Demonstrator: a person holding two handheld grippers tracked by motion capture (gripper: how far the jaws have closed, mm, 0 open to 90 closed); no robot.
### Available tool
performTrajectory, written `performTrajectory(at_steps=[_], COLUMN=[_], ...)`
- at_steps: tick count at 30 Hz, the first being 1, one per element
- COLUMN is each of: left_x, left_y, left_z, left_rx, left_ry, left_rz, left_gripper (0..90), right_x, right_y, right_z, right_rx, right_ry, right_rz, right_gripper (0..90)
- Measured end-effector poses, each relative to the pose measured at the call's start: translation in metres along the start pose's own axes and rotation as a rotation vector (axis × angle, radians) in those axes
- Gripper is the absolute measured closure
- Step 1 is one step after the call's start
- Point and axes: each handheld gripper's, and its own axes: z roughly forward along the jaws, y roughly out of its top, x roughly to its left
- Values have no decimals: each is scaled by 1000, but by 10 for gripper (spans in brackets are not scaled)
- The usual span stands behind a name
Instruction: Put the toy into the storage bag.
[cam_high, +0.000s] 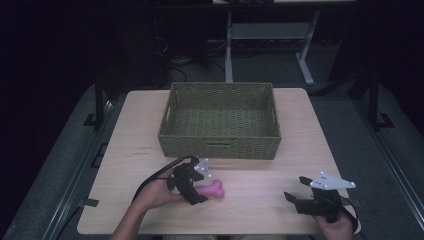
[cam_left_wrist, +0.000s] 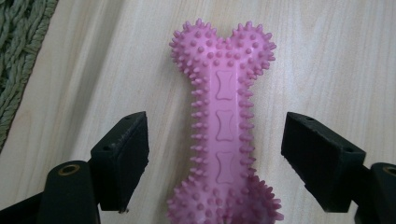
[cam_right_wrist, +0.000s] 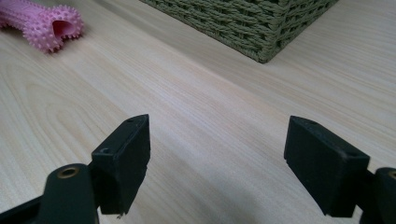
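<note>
Left gripper (cam_left_wrist: 215, 154) straddles, jaws wide, the pink spiked bone toy (cam_left_wrist: 224, 116) near the table's (cam_high: 300, 150) front edge: judged light, pliable, best gripped mid-shaft.

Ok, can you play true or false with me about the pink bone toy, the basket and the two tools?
1. The pink spiky rubber bone toy lies inside the green woven basket. False: it lies on the light wooden table.
2. The left tool has its jaws open on either side of the toy. True.
3. The right tool grips the toy. False: its jaws are open with nothing between them.
4. The basket is empty. True.
</note>
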Motion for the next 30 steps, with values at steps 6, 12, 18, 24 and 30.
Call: performTrajectory(at_steps=[6,12,18,24,30], left_x=[0,0,-2,-2,-1], left_y=[2,5,10,12,12], left_z=[4,7,11,15,17], left_rx=[15,29,53,67,80], left_ry=[-4,3,1,-7,-9], left_rz=[6,9,27,36,34], left_gripper=[255,293,327,381,420], right_x=[0,0,0,0,0], right_y=[0,0,0,0,0], right_z=[0,-1,-1,-1,-1], right_rx=[0,-1,-2,-7,-7], right_ry=[1,0,0,0,0], right_rz=[1,-2,-4,-3,-3], right_gripper=[222,222,223,222,223])
